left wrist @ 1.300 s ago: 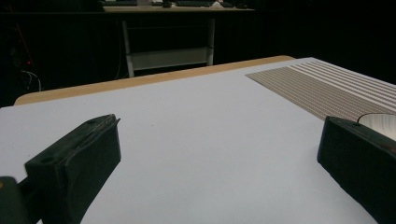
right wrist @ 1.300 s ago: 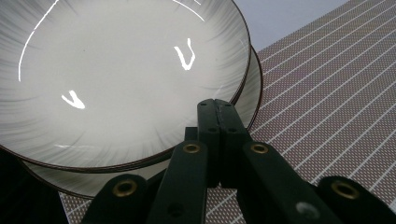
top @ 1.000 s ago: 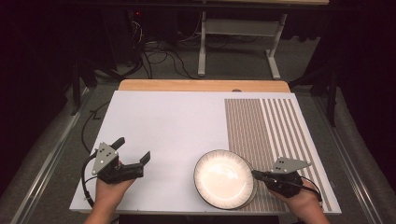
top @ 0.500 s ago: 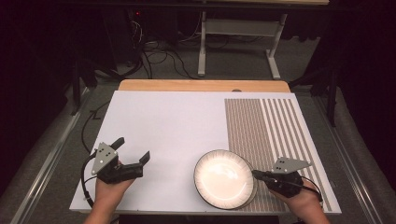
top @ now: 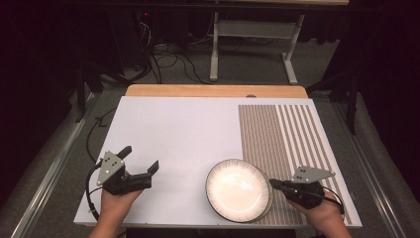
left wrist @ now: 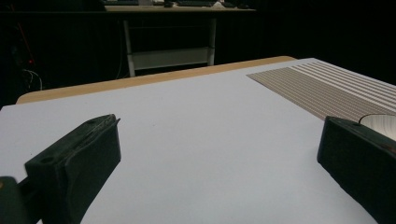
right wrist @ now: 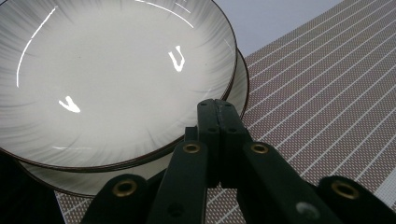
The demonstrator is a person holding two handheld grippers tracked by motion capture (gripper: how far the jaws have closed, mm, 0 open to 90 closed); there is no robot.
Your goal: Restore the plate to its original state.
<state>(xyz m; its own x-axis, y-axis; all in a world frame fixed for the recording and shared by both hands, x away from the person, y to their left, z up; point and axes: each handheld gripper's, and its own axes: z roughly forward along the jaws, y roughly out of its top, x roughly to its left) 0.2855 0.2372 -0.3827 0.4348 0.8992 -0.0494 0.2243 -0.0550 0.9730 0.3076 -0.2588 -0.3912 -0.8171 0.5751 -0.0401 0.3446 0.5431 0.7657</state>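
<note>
Both black grippers, the left gripper [top: 138, 158] and the right gripper [top: 272, 183], carry grey three-cornered plates, brass rivets and trailing cables.

No change between the earlier pictures and now. The left gripper [top: 141, 157] did not shift from 7 o'clock on the table [top: 178, 129], and its jaws got no wider or narrower, standing apart with nothing between them. The right gripper [top: 273, 184] did not shift from 5 o'clock either, jaws pressed together throughout, tips at 3 o'clock of the stacked plates [top: 239, 190]. The plates did not slide, turn or lift, and sat partly on the striped placemat [top: 292, 134] in all three high views. Both hands kept their pose, and the cables did not move.
</note>
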